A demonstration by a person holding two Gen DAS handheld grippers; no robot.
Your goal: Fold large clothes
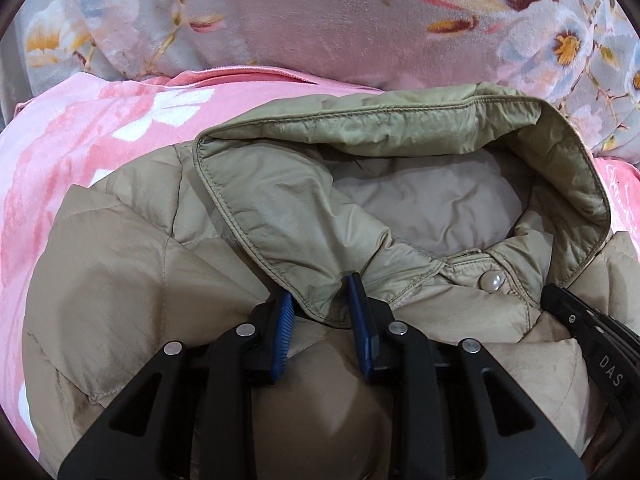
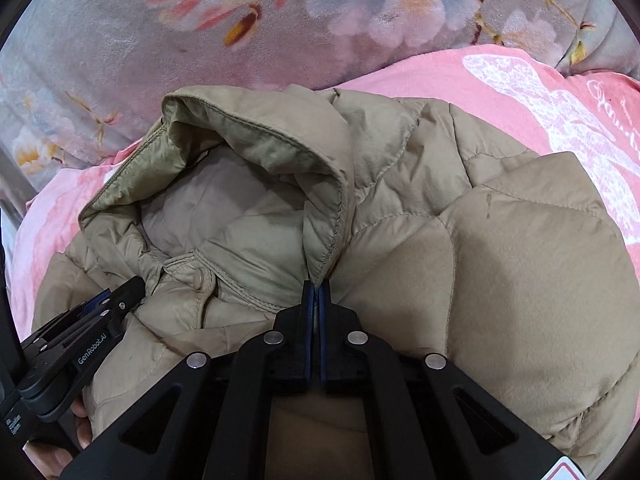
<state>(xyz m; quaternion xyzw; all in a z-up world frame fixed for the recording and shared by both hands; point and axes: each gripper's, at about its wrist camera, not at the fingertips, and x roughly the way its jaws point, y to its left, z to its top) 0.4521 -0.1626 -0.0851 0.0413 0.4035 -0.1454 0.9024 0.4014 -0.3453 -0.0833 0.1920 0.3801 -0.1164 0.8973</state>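
A khaki quilted puffer jacket [image 1: 120,280] of soft matte fabric is laid on a pink fleece blanket [image 1: 80,128], backed by a grey floral plush blanket [image 1: 320,12]. Its stitched collar tip [image 1: 320,300] is seen between the spread blue ribbed pads of the left claw [image 1: 320,292]. The right claw [image 2: 317,286] is pressed together, pinching the other collar tip [image 2: 320,268]. A pearly round snap button [image 1: 491,281] is noted.

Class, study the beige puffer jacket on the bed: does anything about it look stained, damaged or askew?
Yes. The jacket carries small dark drip marks on a quilted shoulder panel, seen in the right wrist view. Its collar stands crumpled and uneven. No tears show.
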